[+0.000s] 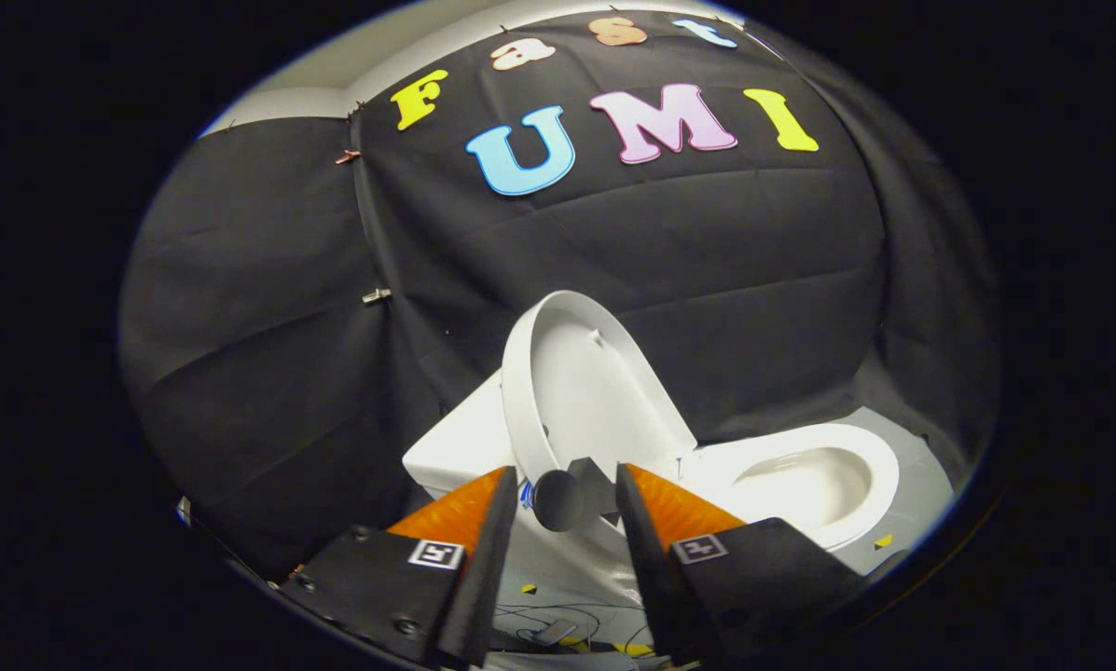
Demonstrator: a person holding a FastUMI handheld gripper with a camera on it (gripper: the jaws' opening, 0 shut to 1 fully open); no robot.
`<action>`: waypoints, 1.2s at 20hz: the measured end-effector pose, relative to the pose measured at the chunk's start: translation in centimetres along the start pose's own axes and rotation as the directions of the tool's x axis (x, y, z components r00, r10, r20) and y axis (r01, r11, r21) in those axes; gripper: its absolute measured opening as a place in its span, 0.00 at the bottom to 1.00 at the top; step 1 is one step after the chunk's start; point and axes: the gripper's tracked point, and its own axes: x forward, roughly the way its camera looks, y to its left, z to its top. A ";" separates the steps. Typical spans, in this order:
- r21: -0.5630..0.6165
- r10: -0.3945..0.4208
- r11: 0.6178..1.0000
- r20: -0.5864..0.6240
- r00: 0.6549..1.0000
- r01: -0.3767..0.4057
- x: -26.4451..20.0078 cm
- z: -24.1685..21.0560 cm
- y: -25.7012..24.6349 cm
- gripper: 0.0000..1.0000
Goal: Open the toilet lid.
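The white toilet lid (585, 391) stands raised, leaning back toward the tank (455, 447), and its hollow inner face shows. The seat and open bowl (805, 485) lie beyond and beside the fingers. A dark round knob (558, 499) on a small block is fixed to the lid's lower rim. My gripper (565, 503) has that knob between its fingertips. The one fingertip (637, 503) is against the block. A narrow gap shows between the knob and the other fingertip (494, 513), so the jaws stand open around it.
Black cloth walls close in behind and beside the toilet. The toilet stands on a pale floor (912, 466) with small yellow marks. Cables and a small dark device (553, 632) lie on the floor below the fingers.
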 end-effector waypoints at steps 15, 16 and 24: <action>-0.179 -0.024 0.978 0.424 0.905 0.110 -19.5 17.7 -0.9 0.96; -0.196 -0.033 0.972 0.432 0.901 0.129 -20.5 18.1 -1.4 0.96; -0.180 -0.142 0.952 0.457 0.878 0.248 -25.4 19.9 -6.1 0.96</action>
